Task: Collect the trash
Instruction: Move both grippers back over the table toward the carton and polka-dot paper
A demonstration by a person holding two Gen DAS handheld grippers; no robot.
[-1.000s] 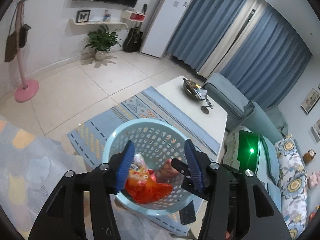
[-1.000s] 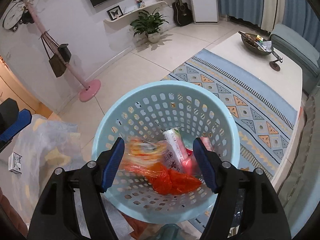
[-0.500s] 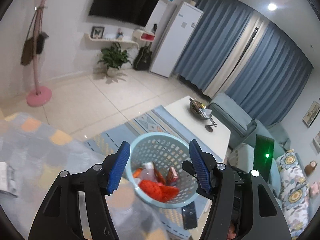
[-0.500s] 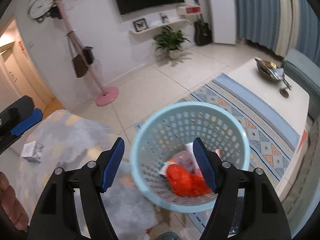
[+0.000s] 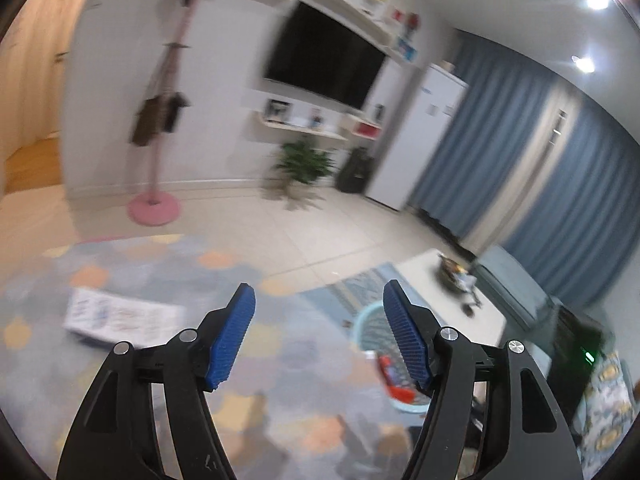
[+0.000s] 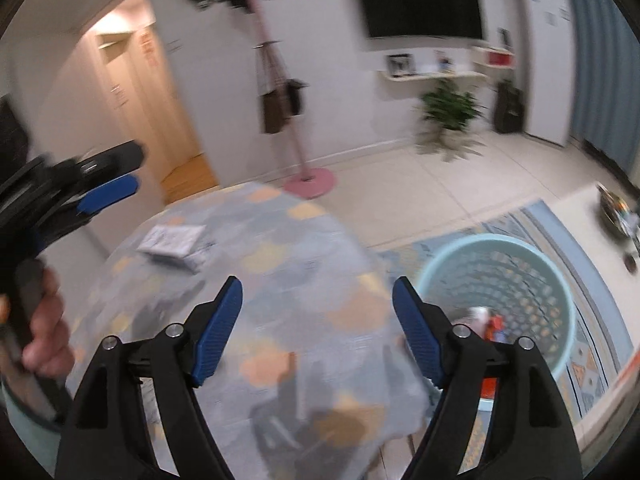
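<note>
Both views are blurred. The left claw point(image 5: 318, 336) is held wide apart over the desk point(image 5: 132, 364), which is covered by a grey cloth with orange hexagons, and nothing is gripped between its blue pads. The right claw point(image 6: 318, 328) is likewise spread wide and empty above the same cloth. A flat white printed packet point(image 5: 120, 318) is seen lying on the desk, ahead and to the left of the left claw; in the right wrist view it lies toward the far left part of the cloth. The light blue perforated basket point(image 6: 560, 280) is seen on the floor just beside the desk's right edge, on a patterned rug point(image 6: 592, 364). Red and white trash point(image 6: 494, 326) lies at its bottom.
</note>
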